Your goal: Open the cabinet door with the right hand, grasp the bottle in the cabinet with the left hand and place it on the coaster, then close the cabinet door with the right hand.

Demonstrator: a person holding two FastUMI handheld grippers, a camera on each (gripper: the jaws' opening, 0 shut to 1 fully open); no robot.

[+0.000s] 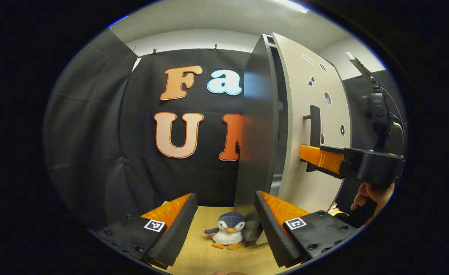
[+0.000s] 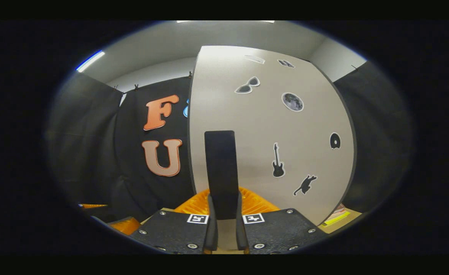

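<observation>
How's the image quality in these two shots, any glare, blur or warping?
Left gripper view: fisheye bows the cabinet door; its dark side panel carries a soft sheen. Right gripper view: the handle looks soft up close, and ceiling light brightens the door's top.

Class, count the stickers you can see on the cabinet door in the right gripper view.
7 on the cabinet door: two at the top edge, sunglasses, moon, record, guitar, cat. The handle may hide more.

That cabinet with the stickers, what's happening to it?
A person holds a claw in each hand. The right claw is shut on the dark handle of the cabinet door, which stands slightly ajar. The left claw waits open, low over the table, where a toy penguin sits by the cabinet. The bottle is still hidden.
</observation>
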